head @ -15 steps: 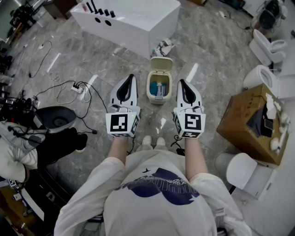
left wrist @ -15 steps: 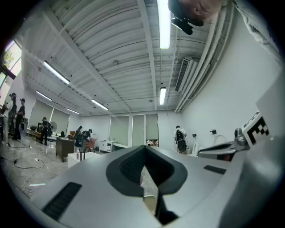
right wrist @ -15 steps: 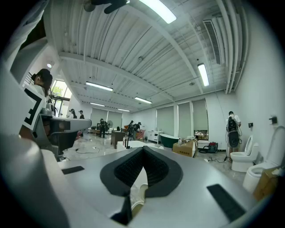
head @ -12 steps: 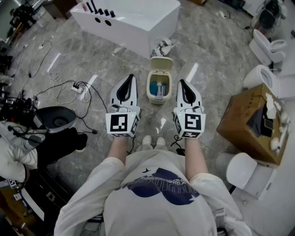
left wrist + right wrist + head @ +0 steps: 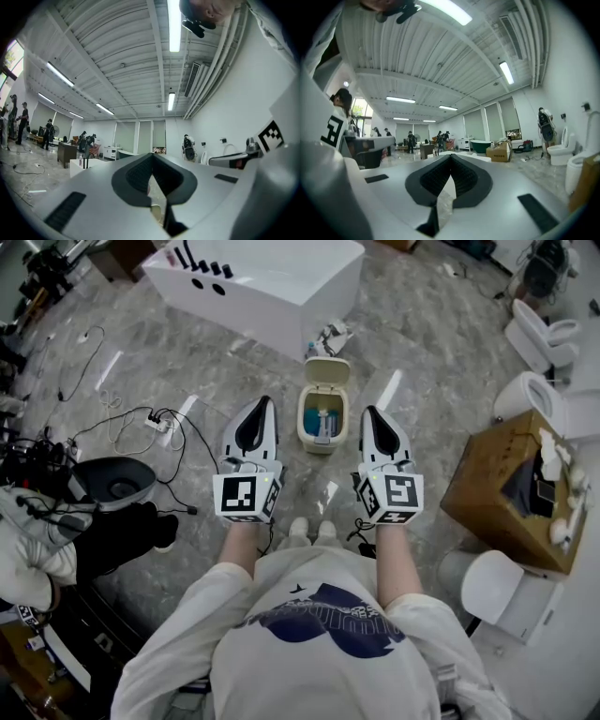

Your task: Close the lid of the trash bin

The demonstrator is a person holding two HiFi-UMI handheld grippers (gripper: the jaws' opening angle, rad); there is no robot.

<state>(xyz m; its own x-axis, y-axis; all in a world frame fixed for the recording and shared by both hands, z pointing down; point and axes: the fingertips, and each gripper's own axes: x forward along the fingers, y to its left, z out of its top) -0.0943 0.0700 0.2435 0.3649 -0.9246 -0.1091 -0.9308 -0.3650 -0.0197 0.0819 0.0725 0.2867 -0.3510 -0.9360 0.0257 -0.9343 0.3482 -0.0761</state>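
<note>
A small beige trash bin (image 5: pixel 309 430) stands on the marble floor ahead of the person's feet, in the head view. Its lid (image 5: pixel 328 369) is tipped up and back, and blue and white rubbish shows inside. My left gripper (image 5: pixel 266 402) is held level to the left of the bin, shut and empty. My right gripper (image 5: pixel 367 412) is held level to the right of it, also shut and empty. Neither touches the bin. In the left gripper view the left gripper's (image 5: pixel 152 155) pads meet. In the right gripper view the right gripper's (image 5: pixel 451 157) pads meet too. Both views look out across the room, with the bin hidden.
A white bathtub (image 5: pixel 262 282) stands beyond the bin, with small clutter (image 5: pixel 333 336) at its foot. A cardboard box (image 5: pixel 511 488) and white toilets (image 5: pixel 539 395) are at the right. Cables and a power strip (image 5: pixel 159 420) and a black seat (image 5: pixel 117 482) lie at the left.
Hardly anything: both grippers sit a touch lower in the head view, still shut on either side of the bin. The lid stays up.
</note>
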